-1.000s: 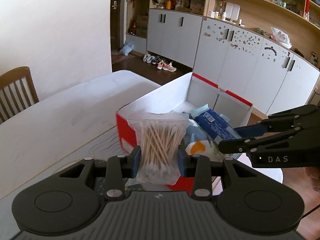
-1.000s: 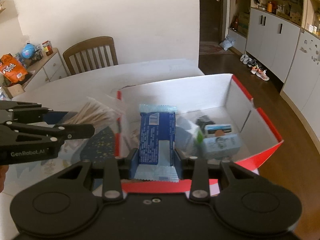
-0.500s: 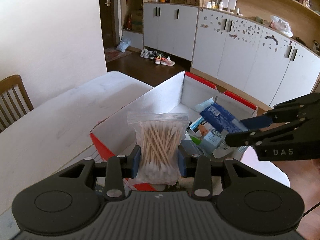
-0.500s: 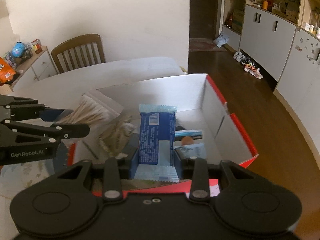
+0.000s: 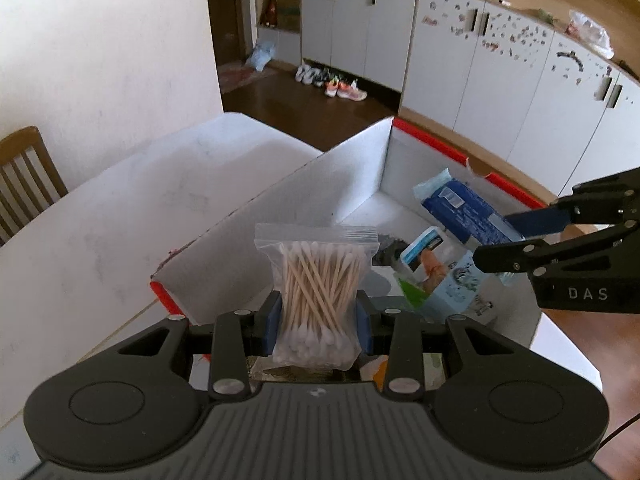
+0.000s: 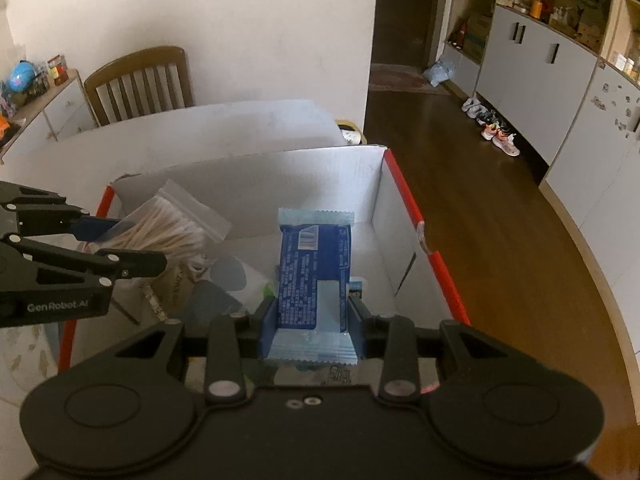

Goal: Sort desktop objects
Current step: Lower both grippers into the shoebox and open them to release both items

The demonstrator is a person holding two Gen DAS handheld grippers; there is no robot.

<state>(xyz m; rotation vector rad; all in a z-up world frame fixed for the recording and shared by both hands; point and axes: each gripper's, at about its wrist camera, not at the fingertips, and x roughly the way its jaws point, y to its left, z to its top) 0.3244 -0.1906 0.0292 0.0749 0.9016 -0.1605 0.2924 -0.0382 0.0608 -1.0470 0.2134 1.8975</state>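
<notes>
Left wrist view shows the left gripper (image 5: 316,316) with its blue pads pressed against both sides of a clear, glossy zip-seal plastic bag of wooden cotton swabs (image 5: 318,284), held upright with the ribbed seal strip on top and the white cotton tips bunched at the bottom. The bag hangs over the near left corner of an open cardboard box with white inner walls and red outer edges (image 5: 280,216), which stands on a matte white table (image 5: 120,216). Inside the box, near its right wall, lies a small pale-blue carton with a printed picture (image 5: 436,276), tilted on its side. In the same view the right gripper (image 5: 516,236) reaches in from the right edge, its black linkage arms angular and matte. Seen from the right wrist view, the right gripper (image 6: 314,320) is clamped on a flat blue and pale-blue foil sachet with crimped ends and a barcode (image 6: 314,272), held upright above the box floor toward the box's right wall (image 6: 394,240). The swab bag (image 6: 168,228) shows at the box's left side, pinched by the left gripper (image 6: 120,244). Beyond the table's far edge stands a brown wooden slat-back chair (image 6: 138,84) against a plain white wall.
</notes>
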